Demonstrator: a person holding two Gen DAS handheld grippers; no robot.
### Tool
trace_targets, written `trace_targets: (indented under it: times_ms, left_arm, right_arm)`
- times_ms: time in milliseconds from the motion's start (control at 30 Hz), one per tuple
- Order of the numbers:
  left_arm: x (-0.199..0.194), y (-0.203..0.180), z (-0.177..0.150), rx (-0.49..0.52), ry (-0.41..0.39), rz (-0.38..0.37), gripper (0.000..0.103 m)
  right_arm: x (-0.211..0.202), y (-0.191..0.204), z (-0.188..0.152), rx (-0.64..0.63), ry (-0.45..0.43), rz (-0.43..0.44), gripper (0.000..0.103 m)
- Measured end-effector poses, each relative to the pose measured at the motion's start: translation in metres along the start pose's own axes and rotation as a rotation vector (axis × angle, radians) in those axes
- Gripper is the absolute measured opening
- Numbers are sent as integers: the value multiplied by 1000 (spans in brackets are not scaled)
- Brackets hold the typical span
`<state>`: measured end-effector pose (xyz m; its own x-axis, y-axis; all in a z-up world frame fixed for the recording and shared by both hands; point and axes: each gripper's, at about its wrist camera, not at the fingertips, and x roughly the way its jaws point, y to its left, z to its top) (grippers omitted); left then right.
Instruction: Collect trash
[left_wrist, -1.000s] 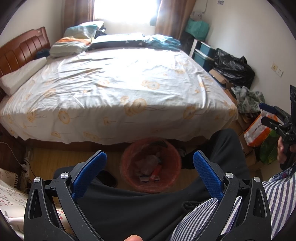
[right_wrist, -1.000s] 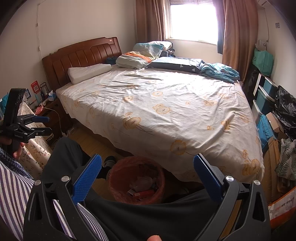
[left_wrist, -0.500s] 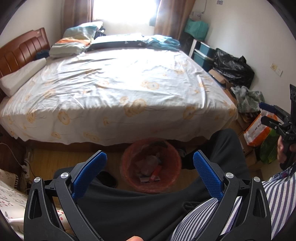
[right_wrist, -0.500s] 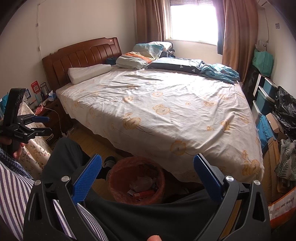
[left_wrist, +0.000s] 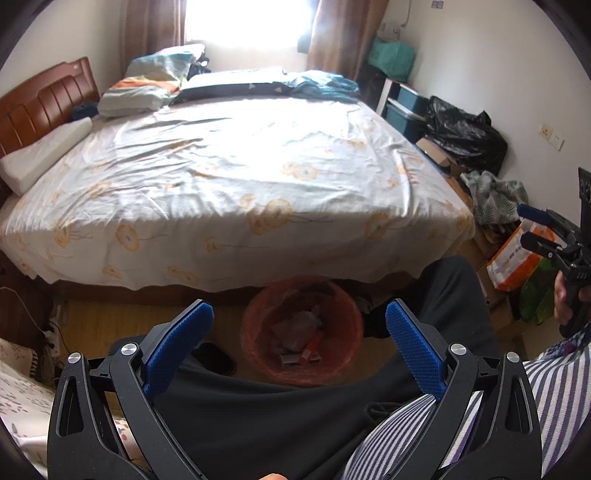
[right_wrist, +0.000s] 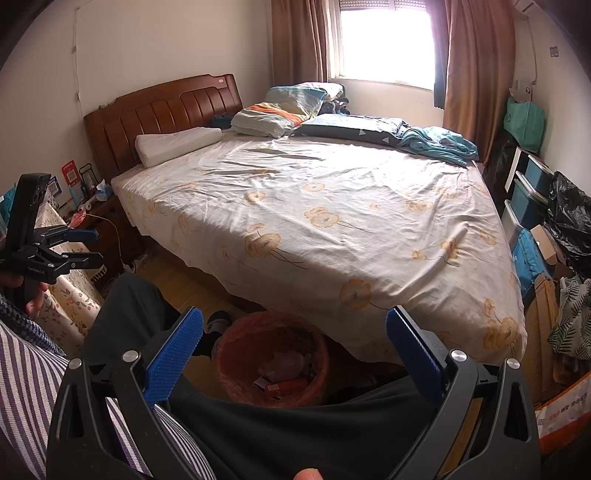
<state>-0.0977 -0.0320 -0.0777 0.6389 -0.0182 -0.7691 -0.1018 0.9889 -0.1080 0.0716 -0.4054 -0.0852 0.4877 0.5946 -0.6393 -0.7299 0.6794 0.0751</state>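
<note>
Trash (left_wrist: 300, 332) lies heaped in the orange bin (left_wrist: 255, 332) on the wood floor (left_wrist: 92, 325) at the foot of the bed (left_wrist: 229, 177), straight ahead at 12 o'clock from your left gripper (left_wrist: 299, 325), whose jaws stand wide apart with nothing between the blue pads (left_wrist: 177, 339). Seen from the left wrist, the bin sits between the two fingers, just past your dark trouser legs (left_wrist: 258, 417), and holds crumpled clear wrapping, a red item and small boxes. Your right gripper (right_wrist: 294, 332) is likewise spread wide and empty, its blue pads (right_wrist: 173, 354) framing the same bin (right_wrist: 229, 354), whose far rim tucks under the overhanging flowered sheet (right_wrist: 332, 229).

From the left wrist camera, your right gripper (left_wrist: 535, 229) shows at 3 o'clock, held in your hand (left_wrist: 565, 299) above a striped sleeve (left_wrist: 554, 373). From the right wrist camera, your left gripper (right_wrist: 79, 247) appears at 9 o'clock, jaws parted, in front of a flower-print cloth (right_wrist: 70, 295).

Farther out, the bed fills the middle of both views, with a white pillow (right_wrist: 173, 144) near the wooden headboard (right_wrist: 162, 110) at 10 o'clock, folded bedding (right_wrist: 280, 110) and a teal blanket (right_wrist: 436, 144) toward the bright window (right_wrist: 384, 40) at 12 o'clock. At 2 o'clock in the left wrist view, a black plastic bag (left_wrist: 465, 133), cardboard boxes (left_wrist: 436, 151) and an orange-and-white package (left_wrist: 513, 258) crowd the wall. A cluttered nightstand (right_wrist: 92, 210) stands beside the headboard.
</note>
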Motion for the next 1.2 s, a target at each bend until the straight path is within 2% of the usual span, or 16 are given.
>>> trace_targets:
  times_ms: [1200]
  left_arm:
    - [-2, 1, -3, 3, -8, -5, 97]
  right_arm:
    - [-1, 0, 0, 3, -3, -2, 98]
